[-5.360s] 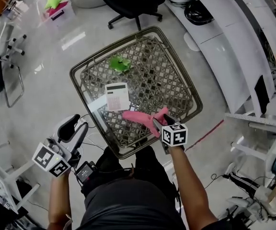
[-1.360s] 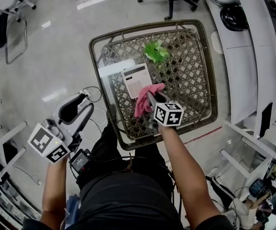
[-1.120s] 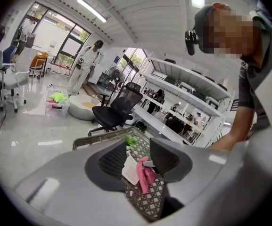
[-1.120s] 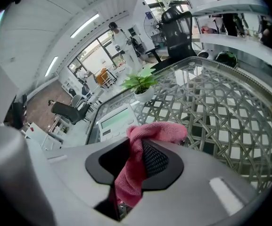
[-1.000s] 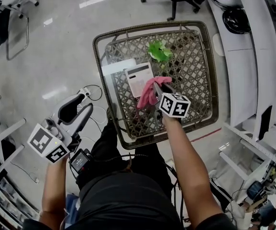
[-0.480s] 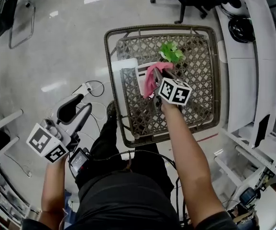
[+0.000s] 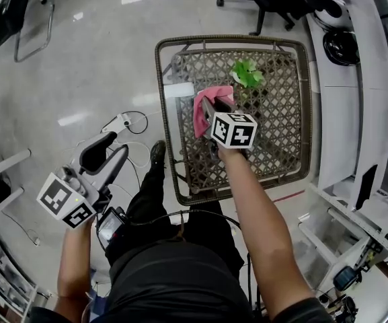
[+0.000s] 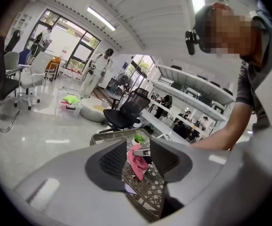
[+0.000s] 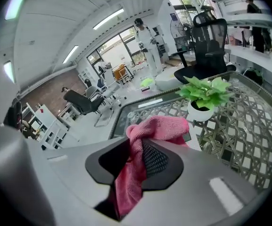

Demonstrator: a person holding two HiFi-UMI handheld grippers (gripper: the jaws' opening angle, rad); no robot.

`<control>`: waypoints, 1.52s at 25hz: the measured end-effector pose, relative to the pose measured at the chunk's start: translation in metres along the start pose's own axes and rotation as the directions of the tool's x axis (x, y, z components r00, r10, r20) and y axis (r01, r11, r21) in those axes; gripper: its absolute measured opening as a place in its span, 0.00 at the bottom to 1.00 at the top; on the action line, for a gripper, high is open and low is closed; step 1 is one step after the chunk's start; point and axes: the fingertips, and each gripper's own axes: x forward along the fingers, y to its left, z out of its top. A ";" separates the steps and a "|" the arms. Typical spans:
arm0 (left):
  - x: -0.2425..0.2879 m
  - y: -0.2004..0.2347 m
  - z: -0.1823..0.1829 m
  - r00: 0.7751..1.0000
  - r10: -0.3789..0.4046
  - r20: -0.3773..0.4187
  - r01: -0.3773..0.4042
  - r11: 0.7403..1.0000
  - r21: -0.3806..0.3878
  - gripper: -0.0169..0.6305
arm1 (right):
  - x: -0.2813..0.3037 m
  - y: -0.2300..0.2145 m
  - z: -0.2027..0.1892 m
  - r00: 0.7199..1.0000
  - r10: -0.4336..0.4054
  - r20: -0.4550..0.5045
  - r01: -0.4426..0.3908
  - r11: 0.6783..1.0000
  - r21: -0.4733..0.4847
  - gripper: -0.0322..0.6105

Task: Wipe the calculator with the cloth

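— What did the right gripper have?
— Its jaws were clamped tight on the pink cloth, which draped over the calculator on the wicker table, near the small plant. Only a corner of the calculator showed.
— And the left gripper?
— Jaws parted, nothing between them, held off the table's left side, above the floor.

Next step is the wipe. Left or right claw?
Right. The right claw is shut on the pink cloth and sits over the wicker table, right at the calculator, which the cloth mostly covers. The left claw is open, empty, and off to the side above the floor.
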 end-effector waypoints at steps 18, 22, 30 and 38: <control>0.016 -0.013 0.004 0.998 -0.053 -0.024 0.054 0.998 0.035 0.33 | -0.042 -0.006 -0.088 0.997 -0.022 -0.073 0.027 0.997 0.069 0.17; 0.031 -0.022 0.006 0.997 -0.071 -0.039 0.073 0.996 0.044 0.33 | -0.053 -0.028 -0.092 0.996 -0.056 -0.076 0.063 0.993 0.095 0.17; 0.052 -0.034 0.009 0.994 -0.092 -0.062 0.096 0.994 0.055 0.33 | -0.072 -0.069 -0.088 0.993 -0.108 -0.056 0.115 0.982 0.150 0.17; 0.061 -0.039 0.007 0.993 -0.100 -0.071 0.104 0.993 0.055 0.33 | -0.076 -0.081 -0.083 0.992 -0.113 -0.048 0.120 0.979 0.168 0.17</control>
